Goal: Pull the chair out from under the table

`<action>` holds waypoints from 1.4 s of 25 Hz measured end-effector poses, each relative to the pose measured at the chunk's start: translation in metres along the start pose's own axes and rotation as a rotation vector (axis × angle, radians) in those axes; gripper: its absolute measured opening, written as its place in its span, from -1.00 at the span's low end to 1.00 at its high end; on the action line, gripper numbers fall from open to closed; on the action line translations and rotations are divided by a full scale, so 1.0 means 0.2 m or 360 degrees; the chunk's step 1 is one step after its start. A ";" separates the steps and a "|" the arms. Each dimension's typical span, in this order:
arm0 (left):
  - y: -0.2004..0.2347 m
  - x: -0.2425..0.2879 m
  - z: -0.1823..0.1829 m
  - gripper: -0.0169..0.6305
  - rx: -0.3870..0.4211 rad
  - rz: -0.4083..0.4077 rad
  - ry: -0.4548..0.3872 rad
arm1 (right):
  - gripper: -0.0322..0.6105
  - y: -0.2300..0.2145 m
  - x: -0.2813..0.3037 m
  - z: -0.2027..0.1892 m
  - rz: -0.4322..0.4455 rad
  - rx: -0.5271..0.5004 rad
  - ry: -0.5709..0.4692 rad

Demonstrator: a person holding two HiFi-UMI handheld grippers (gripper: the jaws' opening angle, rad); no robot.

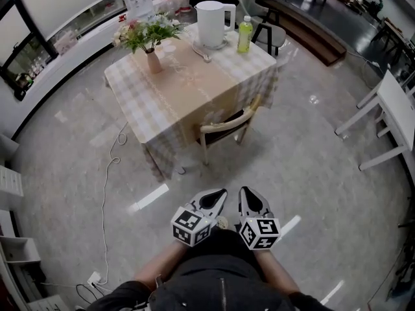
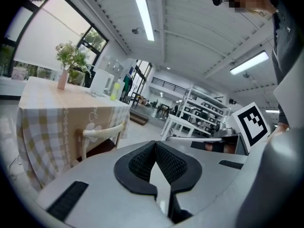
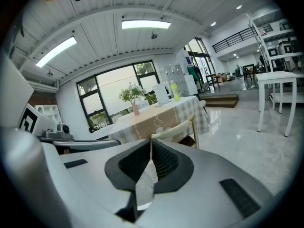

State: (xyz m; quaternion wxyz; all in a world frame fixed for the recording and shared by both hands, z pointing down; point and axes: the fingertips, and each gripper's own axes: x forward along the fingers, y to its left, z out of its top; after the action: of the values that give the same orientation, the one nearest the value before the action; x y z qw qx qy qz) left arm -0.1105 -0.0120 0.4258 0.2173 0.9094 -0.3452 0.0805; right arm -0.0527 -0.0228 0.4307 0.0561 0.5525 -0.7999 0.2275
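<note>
Two empty grippers, with the chair (image 1: 224, 127) tucked under the bench (image 1: 188, 83).
Side by side close to the person, the left gripper (image 1: 220, 195) and right gripper (image 1: 246, 194) have jaws together on nothing, well apart from the chair at the bench's near edge.

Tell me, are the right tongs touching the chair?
Apart. The head view shows a stretch of floor between the right tongs and the chair tucked under the table.
</note>
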 end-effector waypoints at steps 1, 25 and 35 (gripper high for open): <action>0.01 0.00 0.00 -0.92 -0.0006 0.0010 0.0005 | -0.85 0.00 0.01 0.00 0.0007 -0.0002 0.0010; 0.49 0.44 0.30 -0.91 0.0188 0.0070 0.0183 | -0.85 -0.21 0.53 0.32 0.0317 -0.0430 0.0133; 0.70 0.73 0.38 -0.90 0.0142 0.0019 0.0326 | -0.85 -0.34 0.84 0.44 0.0360 -0.0511 0.0280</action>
State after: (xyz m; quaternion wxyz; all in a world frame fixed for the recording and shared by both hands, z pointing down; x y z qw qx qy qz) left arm -0.0938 -0.2253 0.4485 0.2102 0.9032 -0.3228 0.1896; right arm -0.0414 -0.2240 0.4307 0.1872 0.4213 -0.8747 0.1495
